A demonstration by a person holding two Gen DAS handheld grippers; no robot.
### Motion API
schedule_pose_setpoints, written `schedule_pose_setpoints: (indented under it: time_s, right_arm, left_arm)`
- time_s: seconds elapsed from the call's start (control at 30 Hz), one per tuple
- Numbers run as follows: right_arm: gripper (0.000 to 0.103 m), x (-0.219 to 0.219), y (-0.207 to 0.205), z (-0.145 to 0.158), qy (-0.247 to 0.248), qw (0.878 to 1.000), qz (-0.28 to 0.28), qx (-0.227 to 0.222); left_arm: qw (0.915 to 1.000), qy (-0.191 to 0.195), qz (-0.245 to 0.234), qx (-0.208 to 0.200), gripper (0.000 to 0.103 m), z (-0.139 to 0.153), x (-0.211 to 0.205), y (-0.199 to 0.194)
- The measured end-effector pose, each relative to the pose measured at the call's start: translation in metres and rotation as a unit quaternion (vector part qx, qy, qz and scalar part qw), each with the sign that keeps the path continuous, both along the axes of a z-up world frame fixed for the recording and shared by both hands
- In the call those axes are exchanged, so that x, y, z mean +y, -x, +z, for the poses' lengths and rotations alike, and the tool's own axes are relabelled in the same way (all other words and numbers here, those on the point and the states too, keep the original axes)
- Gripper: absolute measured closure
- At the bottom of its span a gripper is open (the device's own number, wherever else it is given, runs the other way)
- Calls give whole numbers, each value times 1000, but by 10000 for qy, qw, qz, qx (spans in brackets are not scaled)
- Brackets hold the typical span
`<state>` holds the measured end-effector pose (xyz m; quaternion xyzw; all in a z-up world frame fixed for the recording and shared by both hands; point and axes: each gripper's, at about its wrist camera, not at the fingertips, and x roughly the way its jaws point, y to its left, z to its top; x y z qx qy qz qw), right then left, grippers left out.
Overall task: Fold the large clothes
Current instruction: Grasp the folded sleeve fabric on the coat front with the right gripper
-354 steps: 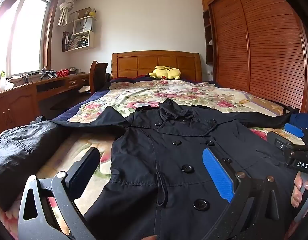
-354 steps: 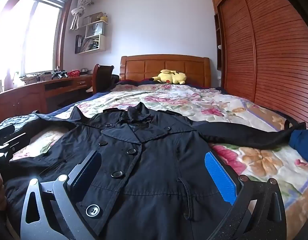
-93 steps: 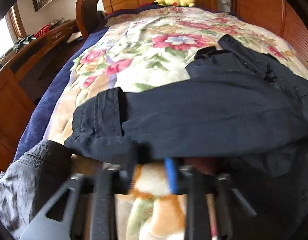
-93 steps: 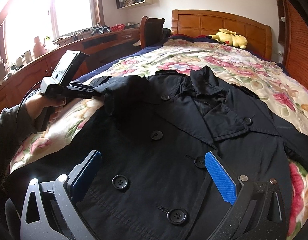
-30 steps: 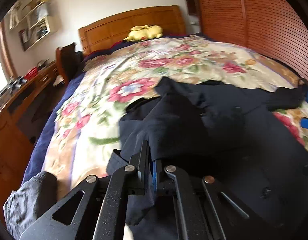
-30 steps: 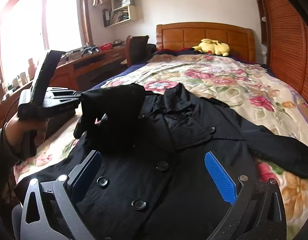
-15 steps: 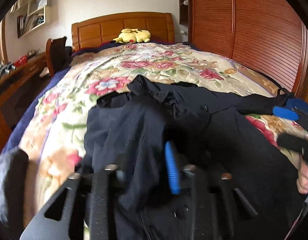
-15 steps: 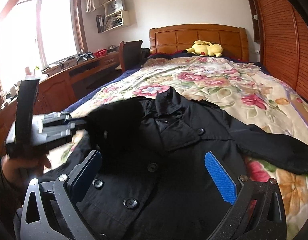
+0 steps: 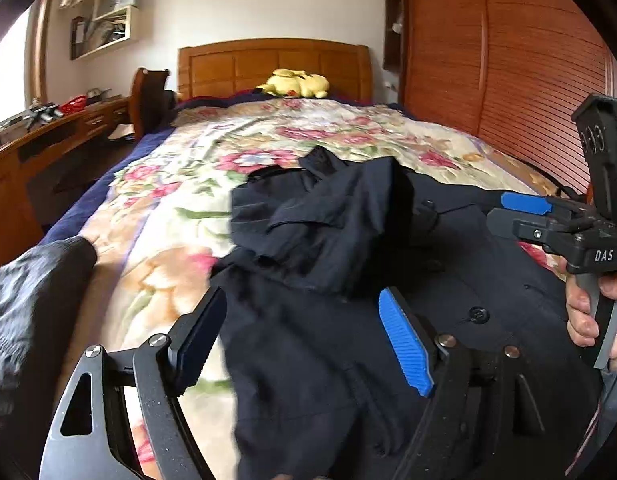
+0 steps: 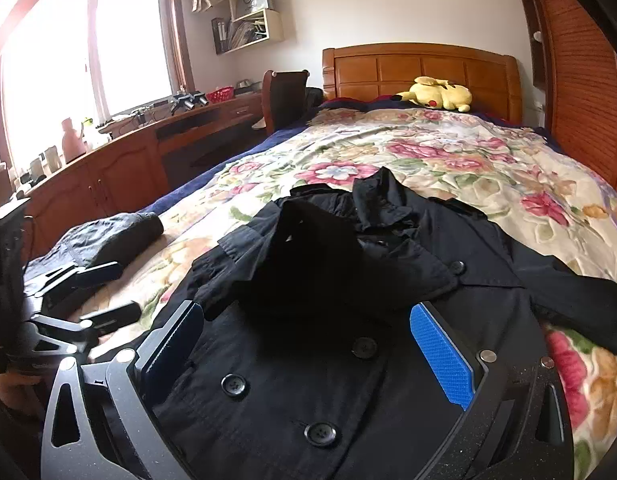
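coat (image 10: pixel 348 320) flat on the bed (image 10: pixel 448 152), one sleeve (image 10: pixel 292 264) folded over its chest.
open quilt beyond the collar. only my right view shows the far sleeve trailing right. left gripper (image 9: pixel 304 340) opening, nothing between its jaws; right gripper (image 10: pixel 308 348) wide, empty, over the buttons.

Before you: a bed (image 10: pixel 448 152) with floral quilt and wooden headboard (image 10: pixel 420 70); slatted wooden wardrobe doors (image 9: pixel 508 76) along its right side; at left, a bright window (image 10: pixel 88 44), a long wooden desk (image 10: pixel 120 160), a chair (image 10: pixel 284 96), and wall shelves (image 10: pixel 248 12) on the white wall.
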<state>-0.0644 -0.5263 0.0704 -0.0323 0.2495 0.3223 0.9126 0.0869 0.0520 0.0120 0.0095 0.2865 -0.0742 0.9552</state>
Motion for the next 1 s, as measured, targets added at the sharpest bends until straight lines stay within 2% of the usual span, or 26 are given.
schedule_pose_setpoints:
  time_s: [0.07,0.2,0.43,0.67,0.8,0.87,1.0]
  right_arm:
    - [0,4,0,-2,13,10000,29,15]
    - [2,12,-2,-6,68,9999,96,4]
    - [17,19,3,-1,178,9991,358,-143]
    - [17,53,3,14,627,9941,701,-542]
    - [17,82,-16,9,871,9905,1007,-353]
    - [18,90,-28,3,831,9889,1224,-147]
    - [18,107,-48,-15,1155,9839,1360,122]
  left_arm:
    - [9998,-55,177,-45,24,-4,9,4]
    - [9998,109,155,-49,24,-5,23,7]
    - [9997,53,116,-223,24,-8,30,17]
    - [9991,-181,113,-369,24,-1,33,20]
    - [9994,-56,128,-307,24,0,41,18]
    - [9994,-75,169,-279,24,-1,45,17]
    - [9994,-124,224,-245,24,-5,54,17]
